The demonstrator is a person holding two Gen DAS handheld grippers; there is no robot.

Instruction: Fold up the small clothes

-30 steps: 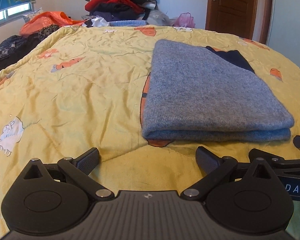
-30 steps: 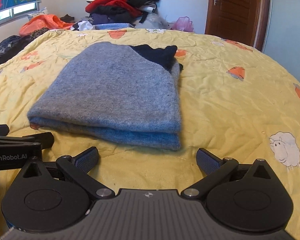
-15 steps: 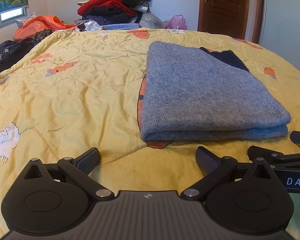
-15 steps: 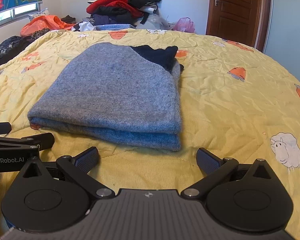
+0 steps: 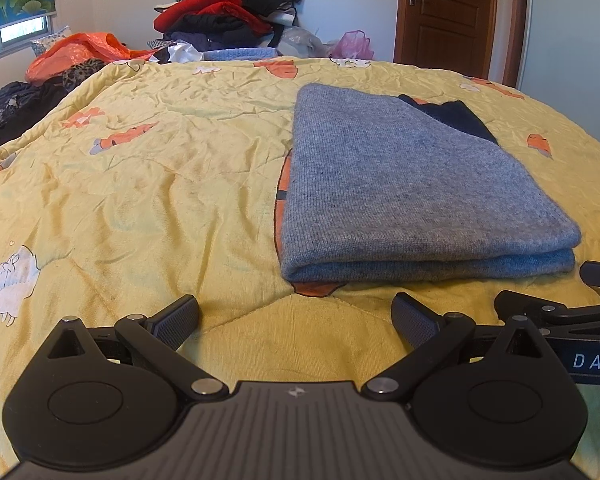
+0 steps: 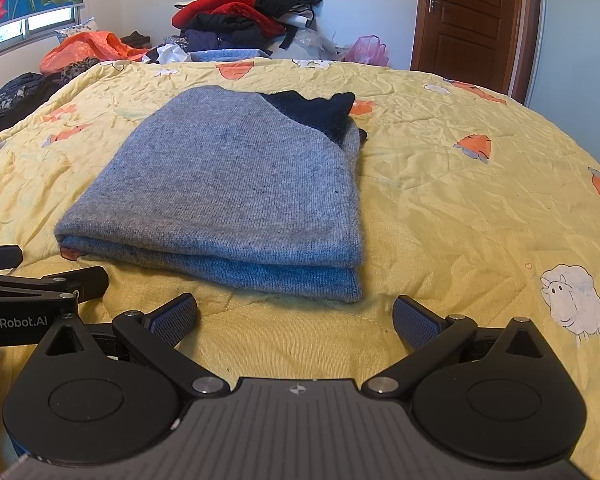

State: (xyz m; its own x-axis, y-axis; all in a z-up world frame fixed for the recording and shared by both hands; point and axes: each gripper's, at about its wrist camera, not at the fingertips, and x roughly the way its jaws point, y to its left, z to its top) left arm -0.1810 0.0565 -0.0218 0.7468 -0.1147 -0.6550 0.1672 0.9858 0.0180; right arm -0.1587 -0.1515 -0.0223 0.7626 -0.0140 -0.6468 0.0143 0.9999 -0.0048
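A grey knit sweater (image 5: 412,184) lies folded flat on the yellow bedspread (image 5: 148,184), with a dark navy part (image 5: 456,118) showing at its far end. It also shows in the right wrist view (image 6: 236,184). My left gripper (image 5: 296,318) is open and empty, just short of the sweater's near fold, toward its left corner. My right gripper (image 6: 296,318) is open and empty, just short of the near fold, toward its right corner. The two grippers sit side by side; each shows at the edge of the other's view.
A pile of red, black and dark clothes (image 5: 228,12) sits at the far end of the bed, with orange fabric (image 5: 80,50) and dark clothes at the far left. A brown door (image 5: 446,16) stands beyond the bed at the right.
Both grippers stayed open and near the fold. The left view has shifted slightly, so the sweater sits a little further left and lower in it. The sweater has not moved.
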